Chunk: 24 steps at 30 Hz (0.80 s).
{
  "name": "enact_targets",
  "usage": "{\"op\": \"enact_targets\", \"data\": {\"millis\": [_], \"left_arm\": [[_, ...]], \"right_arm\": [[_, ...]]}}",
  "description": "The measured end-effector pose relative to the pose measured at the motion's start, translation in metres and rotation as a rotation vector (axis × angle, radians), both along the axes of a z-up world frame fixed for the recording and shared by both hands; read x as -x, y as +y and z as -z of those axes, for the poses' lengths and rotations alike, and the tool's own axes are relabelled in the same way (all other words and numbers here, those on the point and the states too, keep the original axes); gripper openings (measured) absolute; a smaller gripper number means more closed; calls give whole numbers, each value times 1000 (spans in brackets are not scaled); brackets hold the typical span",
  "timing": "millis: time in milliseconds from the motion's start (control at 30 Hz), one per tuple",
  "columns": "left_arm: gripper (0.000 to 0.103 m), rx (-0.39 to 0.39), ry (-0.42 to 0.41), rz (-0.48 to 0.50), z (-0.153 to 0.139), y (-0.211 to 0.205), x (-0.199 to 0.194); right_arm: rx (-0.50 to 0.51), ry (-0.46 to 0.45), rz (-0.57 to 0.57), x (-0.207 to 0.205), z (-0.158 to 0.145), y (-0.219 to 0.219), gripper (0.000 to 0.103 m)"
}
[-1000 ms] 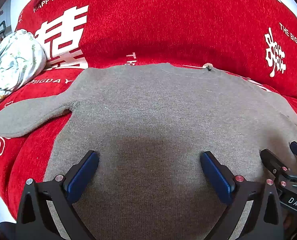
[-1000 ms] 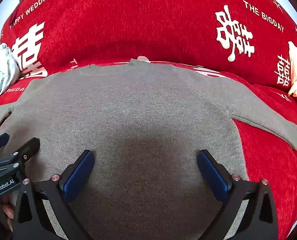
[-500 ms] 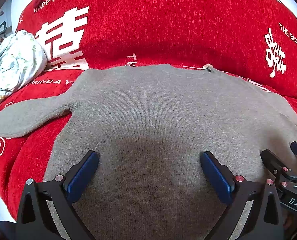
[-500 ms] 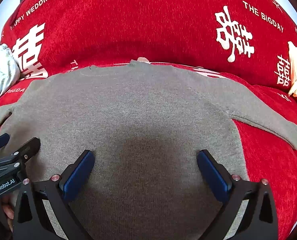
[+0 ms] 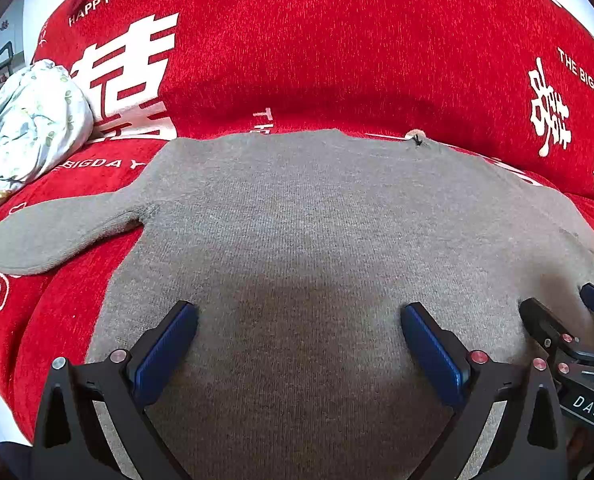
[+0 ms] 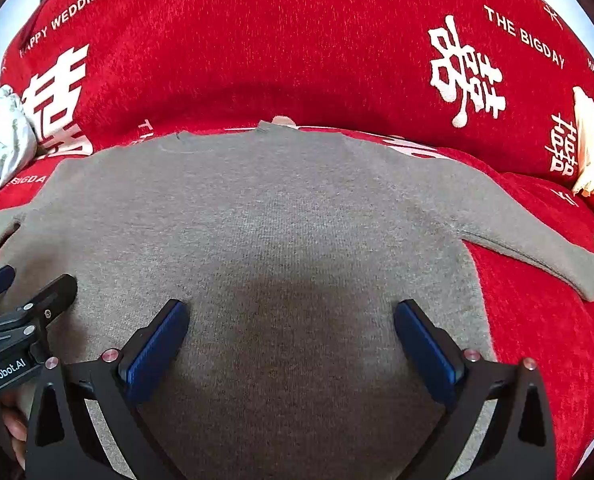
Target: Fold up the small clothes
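A grey knit sweater [image 5: 317,220] [image 6: 281,208] lies flat on a red sofa cover, neck edge toward the backrest, sleeves spread to both sides. Its left sleeve [image 5: 57,232] trails off to the left, its right sleeve [image 6: 537,248] to the right. My left gripper [image 5: 299,336] hovers open over the lower middle of the body, nothing between its blue pads. My right gripper [image 6: 291,332] is also open just above the lower body. Each gripper shows at the edge of the other's view: the right gripper [image 5: 569,332] and the left gripper [image 6: 21,300]. The hem is hidden below the frames.
The red sofa cover [image 5: 337,48] with white lettering rises as a backrest behind the sweater. A crumpled white floral cloth [image 5: 29,128] sits at the far left. A cream and red cushion [image 6: 593,152] lies at the far right. A hand [image 6: 13,428] holds the left gripper.
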<state>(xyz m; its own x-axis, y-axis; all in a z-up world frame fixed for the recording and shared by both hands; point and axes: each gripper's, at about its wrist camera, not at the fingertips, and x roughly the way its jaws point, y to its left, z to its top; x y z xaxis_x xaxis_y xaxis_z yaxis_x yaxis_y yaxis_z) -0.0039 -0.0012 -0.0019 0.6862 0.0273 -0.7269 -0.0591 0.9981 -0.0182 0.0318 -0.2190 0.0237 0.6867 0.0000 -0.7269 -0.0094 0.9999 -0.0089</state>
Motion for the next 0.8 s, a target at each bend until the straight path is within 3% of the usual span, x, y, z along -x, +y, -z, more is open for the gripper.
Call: {"op": "enact_targets", "data": {"millis": [267,367,800], "left_arm": [[103,0,32,-7,-3,0,-4],[103,4,59,-10,-4,0,-7],[103,8,245,34,-8,1,-27]], "right_arm": [[-10,39,6,-5,-1,-1,103],[-23,92,24,-10,-4,-2,103],[3,239,20,-22,-6,0,103]]}}
